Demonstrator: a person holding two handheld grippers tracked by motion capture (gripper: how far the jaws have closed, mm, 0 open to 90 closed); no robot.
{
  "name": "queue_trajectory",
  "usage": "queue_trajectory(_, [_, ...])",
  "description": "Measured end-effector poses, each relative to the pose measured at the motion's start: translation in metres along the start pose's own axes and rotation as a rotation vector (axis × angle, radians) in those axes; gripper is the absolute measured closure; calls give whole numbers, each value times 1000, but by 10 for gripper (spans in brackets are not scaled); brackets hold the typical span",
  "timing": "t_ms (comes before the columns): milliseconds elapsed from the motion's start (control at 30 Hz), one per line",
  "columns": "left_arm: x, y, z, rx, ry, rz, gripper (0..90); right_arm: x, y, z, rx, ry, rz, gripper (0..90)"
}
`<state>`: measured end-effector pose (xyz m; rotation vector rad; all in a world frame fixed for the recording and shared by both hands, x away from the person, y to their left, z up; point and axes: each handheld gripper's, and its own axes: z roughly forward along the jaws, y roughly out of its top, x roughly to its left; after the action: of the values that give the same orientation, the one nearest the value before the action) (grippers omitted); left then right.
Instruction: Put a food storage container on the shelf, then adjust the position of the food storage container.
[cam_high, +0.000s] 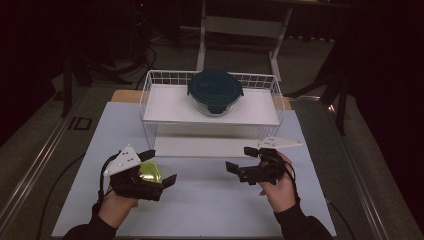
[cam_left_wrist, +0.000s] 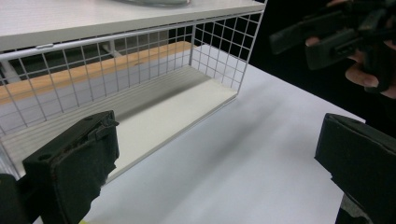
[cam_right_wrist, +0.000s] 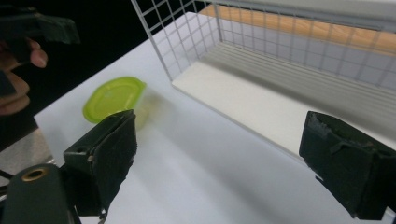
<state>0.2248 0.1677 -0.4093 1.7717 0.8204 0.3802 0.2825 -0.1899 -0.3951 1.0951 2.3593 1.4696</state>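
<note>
A small yellow-green lidded tub (cam_high: 150, 172) (cam_right_wrist: 113, 97) rests on the white table sheet at the front left. My left gripper (cam_high: 159, 167) hovers right over it, open; in the left gripper view its jaws (cam_left_wrist: 217, 135) stand wide apart with only bare sheet between them. My right gripper (cam_high: 241, 159) is at the front right, turned toward the left, open with nothing between its jaws (cam_right_wrist: 219, 126). A round glass container with a dark teal lid (cam_high: 215, 90) stands on the top shelf of the white wire rack (cam_high: 150, 95).
The rack's lower shelf (cam_high: 200, 146) (cam_right_wrist: 243, 98) (cam_left_wrist: 154, 121) is a bare white board level with the table. The white sheet (cam_high: 210, 200) covers the table between the two hands. Dark floor and table legs lie beyond.
</note>
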Motion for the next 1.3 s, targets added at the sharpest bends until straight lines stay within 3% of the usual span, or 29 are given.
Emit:
queue_trajectory(200, [3, -6, 0, 9, -1, -9, 0, -4, -19, -9, -23, -28, 14, 121])
queue_trajectory(333, [4, -10, -2, 6, -2, -8, 0, -9, -36, -15, -55, -79, 11, 133])
queue_trajectory(600, [14, -26, -11, 6, -23, -22, 0, -16, -58, -24, -83, -89, -19, 141])
queue_trajectory(833, [24, -42, -27, 26, 28, -1, 8, -16, -73, -41, -91, -96, -30, 141])
queue_trajectory(1067, [44, -55, -55, 22, 121, -3, 118, -20, -82, -60, -114, -122, -3, 141])
queue_trajectory(1300, [61, -73, -69, 89, 162, -17, 252, -25, -90, -67, -127, -137, 18, 141])
